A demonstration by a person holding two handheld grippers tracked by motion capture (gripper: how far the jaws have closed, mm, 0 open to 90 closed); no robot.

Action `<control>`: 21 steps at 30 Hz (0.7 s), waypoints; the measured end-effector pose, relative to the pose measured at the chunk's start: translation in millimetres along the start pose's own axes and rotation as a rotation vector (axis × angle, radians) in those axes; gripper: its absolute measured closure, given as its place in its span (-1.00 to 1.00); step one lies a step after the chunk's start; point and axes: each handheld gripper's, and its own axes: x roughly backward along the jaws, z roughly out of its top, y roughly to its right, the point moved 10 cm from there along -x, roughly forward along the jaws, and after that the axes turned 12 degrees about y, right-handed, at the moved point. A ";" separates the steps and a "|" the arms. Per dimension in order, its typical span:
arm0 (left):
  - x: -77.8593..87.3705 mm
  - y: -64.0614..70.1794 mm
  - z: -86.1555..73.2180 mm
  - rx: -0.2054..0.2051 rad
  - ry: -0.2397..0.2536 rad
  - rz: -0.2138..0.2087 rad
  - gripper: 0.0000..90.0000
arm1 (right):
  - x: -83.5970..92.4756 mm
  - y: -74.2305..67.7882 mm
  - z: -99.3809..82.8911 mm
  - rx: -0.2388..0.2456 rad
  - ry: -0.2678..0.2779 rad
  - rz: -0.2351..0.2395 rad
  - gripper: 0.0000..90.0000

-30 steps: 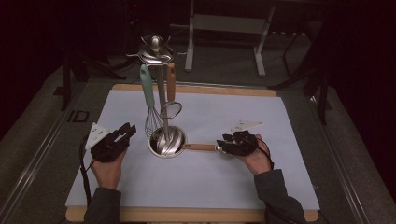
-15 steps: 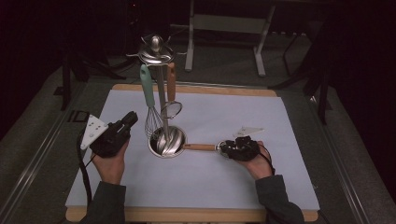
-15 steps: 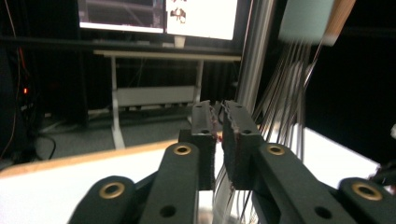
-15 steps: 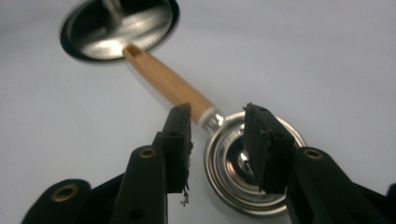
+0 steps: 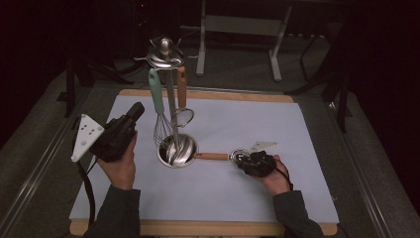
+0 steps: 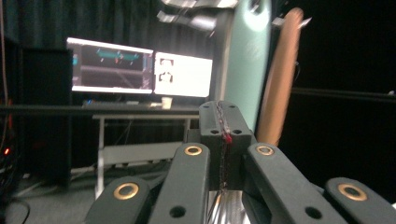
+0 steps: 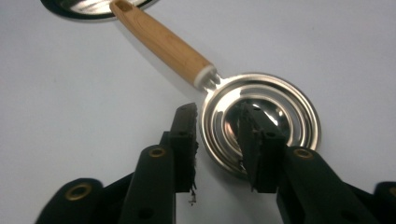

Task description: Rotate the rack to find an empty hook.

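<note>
— Where was the scoop when you stopped?

— The wooden-handled scoop [image 5: 213, 156] lay flat on the pale blue mat [image 5: 297, 148]. The end of its handle was right at the round steel base [image 5: 177, 150] of the utensil stand [image 5: 166, 54], and its bowl pointed toward my right side.

— And your right tongs?

— My right tongs [image 7: 217, 121] were low over the scoop's [image 7: 289, 112] bowl, straddling its near rim, with one jaw just outside the rim and the other inside the bowl. The jaws had just been closing, but there was a gap between them, wider than the rim. The pads were not pressing on it, so I had no hold on it.

— What about the left?

— My left tongs [image 5: 137, 110] were raised off the mat, left of the stand, pointing toward the mint-handled whisk [image 5: 157, 99] hanging there. From the left tongs' [image 6: 223, 126] own camera I saw the whisk's mint handle [image 6: 247, 60] and a brown handle [image 6: 280, 79] just ahead of the tips. Those jaws had just been closing too. They had met, with nothing between them.
</note>
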 end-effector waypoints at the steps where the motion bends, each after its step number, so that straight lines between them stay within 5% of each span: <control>1: 0.0 0.0 0.0 0.000 0.000 0.000 0.99 | 0.0 0.0 0.0 0.000 0.000 0.000 0.54; 10: -18.7 21.2 33.0 -0.019 0.087 -0.055 0.99 | -0.3 3.0 -4.5 0.008 -0.005 -0.030 0.72; 15: -27.8 29.5 42.8 -0.045 0.102 -0.076 0.99 | 0.8 4.7 -6.6 0.018 -0.014 -0.044 0.90; 21: -37.8 33.3 48.0 -0.061 0.107 -0.082 0.99 | 1.2 4.1 -6.7 0.011 -0.012 -0.036 0.88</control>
